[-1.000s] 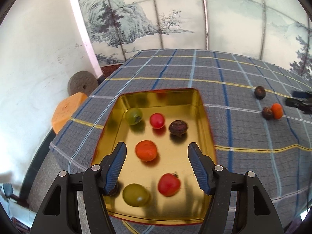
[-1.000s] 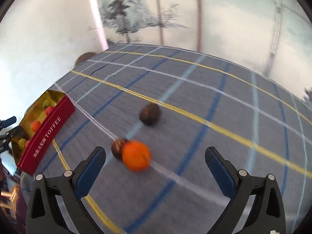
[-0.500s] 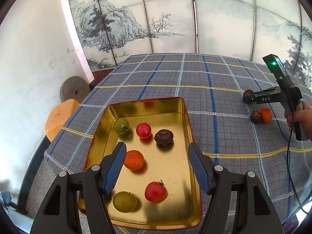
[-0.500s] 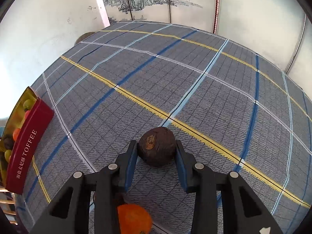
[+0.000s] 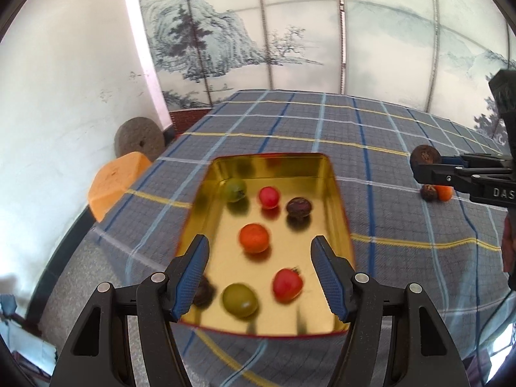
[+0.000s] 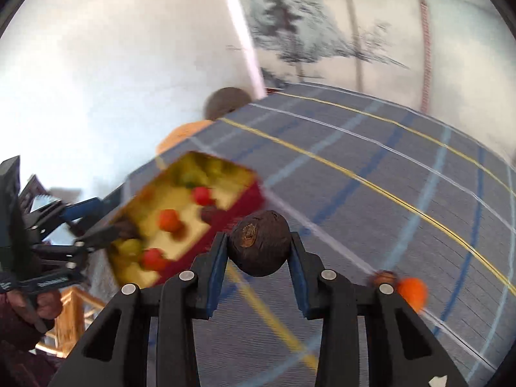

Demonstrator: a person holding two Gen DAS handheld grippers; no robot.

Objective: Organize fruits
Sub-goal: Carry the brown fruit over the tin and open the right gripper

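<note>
Above plaid cloth, right gripper (image 6: 258,251) angled down, clamping brown fruit (image 6: 258,246); left gripper (image 5: 259,277) half-open, empty, over tin (image 5: 338,200).

Your left camera looks steeply down, close above the tin (image 5: 335,187) at the bench (image 5: 371,148) edge. Your right camera looks down across the bench from the other side. Both views share the tin (image 6: 245,193) and the screen (image 5: 225,38) behind.

Daylight is filling a white-walled room.
A painted landscape screen (image 5: 290,42) is standing upper centre; a round millstone (image 5: 138,137) is leaning at left.
</note>
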